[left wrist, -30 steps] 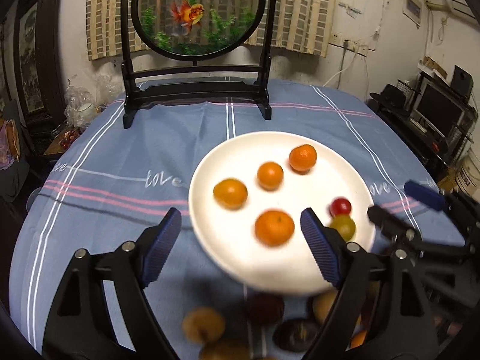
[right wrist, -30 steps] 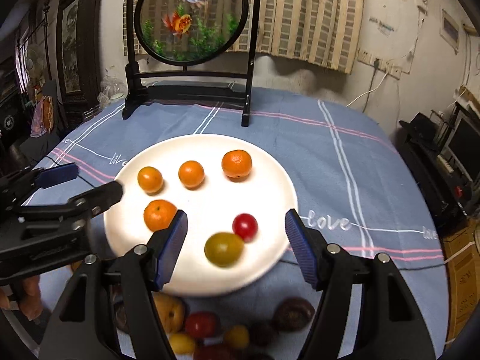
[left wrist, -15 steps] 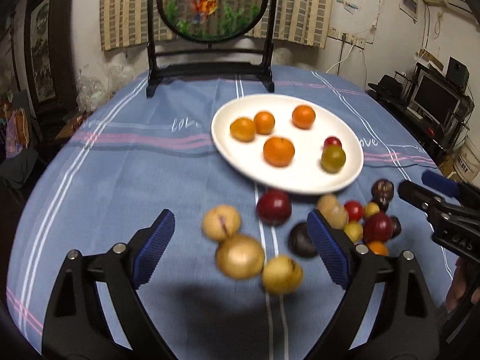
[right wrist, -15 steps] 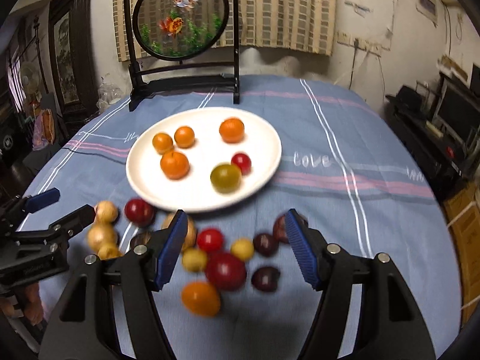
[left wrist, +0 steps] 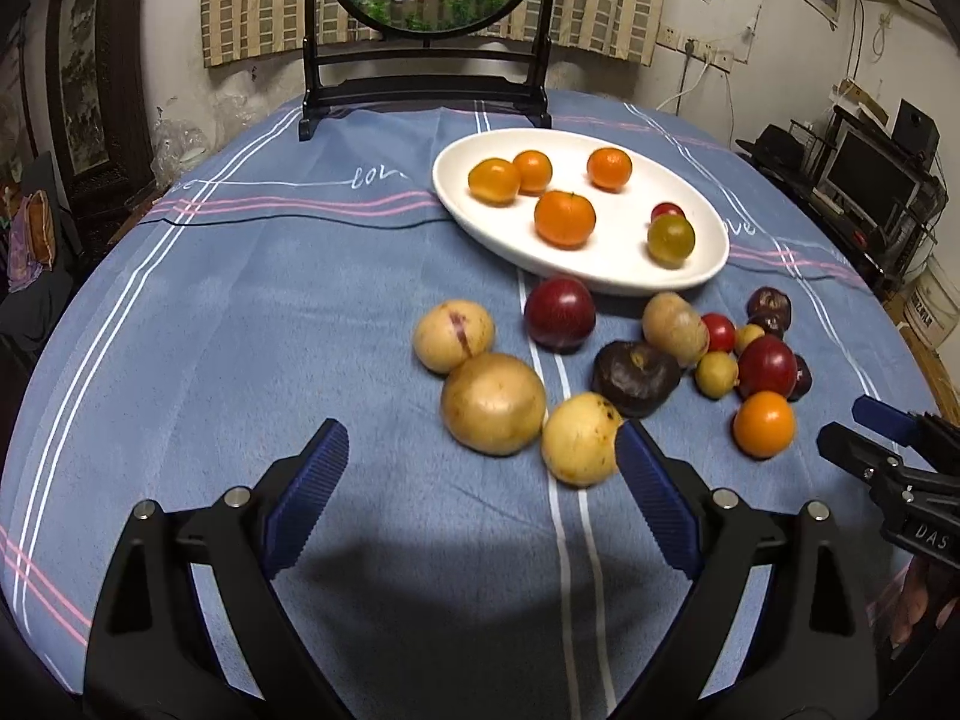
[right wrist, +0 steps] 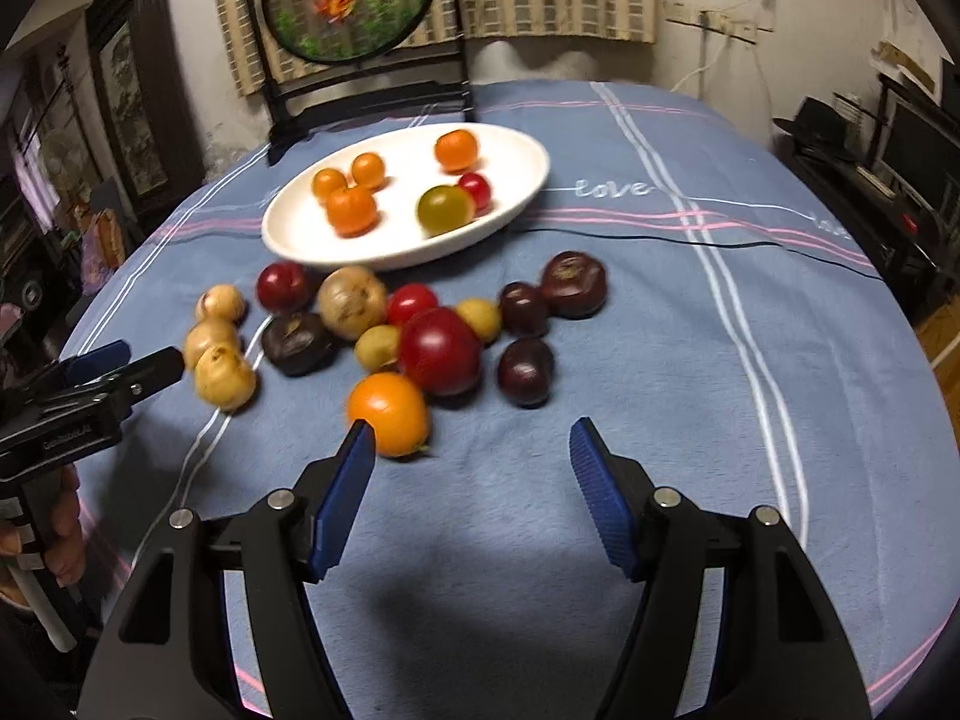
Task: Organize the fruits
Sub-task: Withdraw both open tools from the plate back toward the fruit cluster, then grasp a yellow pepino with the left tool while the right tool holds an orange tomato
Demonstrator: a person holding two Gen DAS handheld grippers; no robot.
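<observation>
A: What is closest?

B: The left gripper [left wrist: 482,468]. Its jaws have just been opening wide, and nothing is between them. The right gripper [right wrist: 472,459] is open too, and empty.

A: And the fruit?

B: Loose fruits [right wrist: 441,351] lie in a bunch on the blue tablecloth [left wrist: 240,324]. An orange [right wrist: 388,414] sits just past the right gripper's tip.

A: Farther back?

B: A white plate [left wrist: 606,276] with four oranges and two small tomatoes.

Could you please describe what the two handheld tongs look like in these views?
Both the left tongs and right tongs have black plastic frames with silver screws and ribbed blue pads. Each body carries small white lettering. No sleeves or cables are visible.
</observation>
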